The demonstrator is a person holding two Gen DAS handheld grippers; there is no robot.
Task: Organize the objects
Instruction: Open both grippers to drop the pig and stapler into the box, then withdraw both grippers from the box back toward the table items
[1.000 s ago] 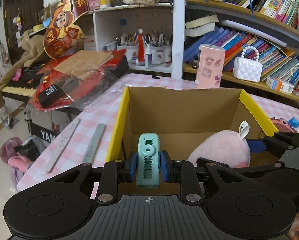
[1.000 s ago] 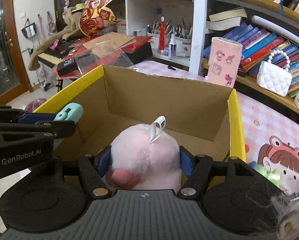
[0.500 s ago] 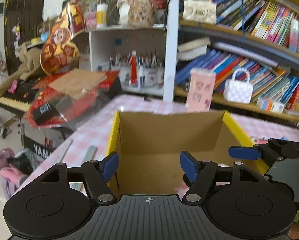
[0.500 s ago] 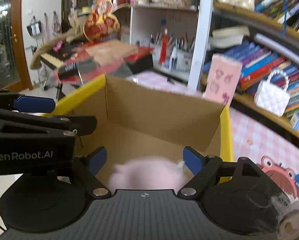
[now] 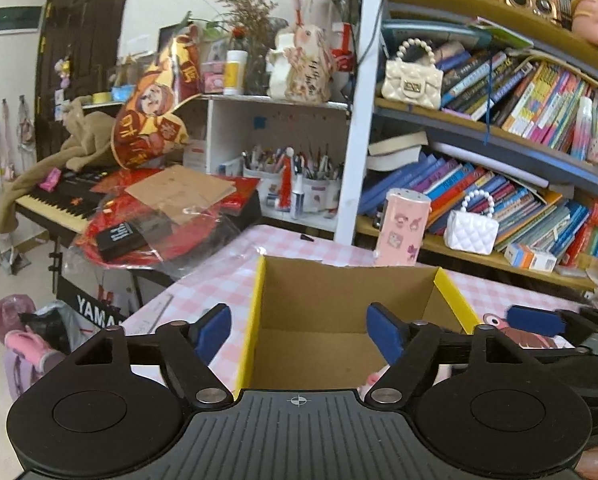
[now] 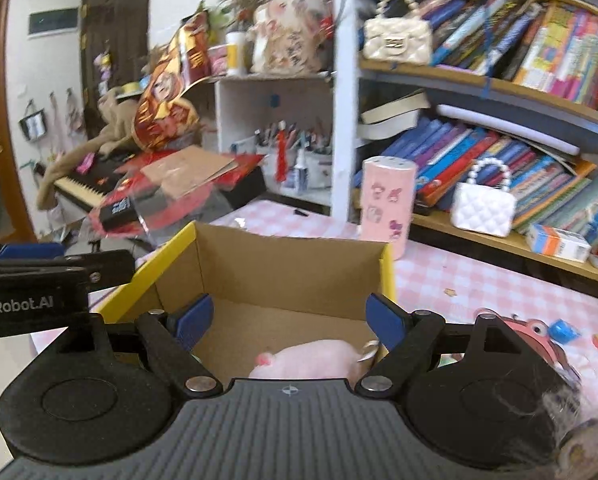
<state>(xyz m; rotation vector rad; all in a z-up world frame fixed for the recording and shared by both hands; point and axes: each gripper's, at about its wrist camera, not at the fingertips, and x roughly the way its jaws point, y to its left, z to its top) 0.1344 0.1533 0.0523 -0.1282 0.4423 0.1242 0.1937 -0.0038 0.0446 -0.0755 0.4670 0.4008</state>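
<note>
1. Your left claw [image 5: 299, 330] and right claw [image 6: 289, 320] both hang over the cardboard box [image 6: 275, 264] with jaws spread wide and nothing between the pads. The two rigs sit close side by side, so a careless sideways swing could knock one against the other.
2. The box walls are thin, with yellow rims. If you dip either claw as you move off, a finger could catch a rim and drag or tip the box across the pink-checked tabletop [image 5: 215, 280] — mind the near wall, which lies hidden under the claw bodies.
3. The tall pink sticker-covered case [image 6: 387, 204] stands upright just beyond the box's far right corner. It looks top-heavy; a shove to the box would probably topple it.
4. The pink plush toy [image 6: 311, 358] lies on the box floor at the near right side, low and slumped — soft, fuzzy, with a darker pink nub at its left end and a white tag at its right. In the left wrist view only a sliver of pink shows there, and the rest of the visible floor is bare cardboard.
</note>
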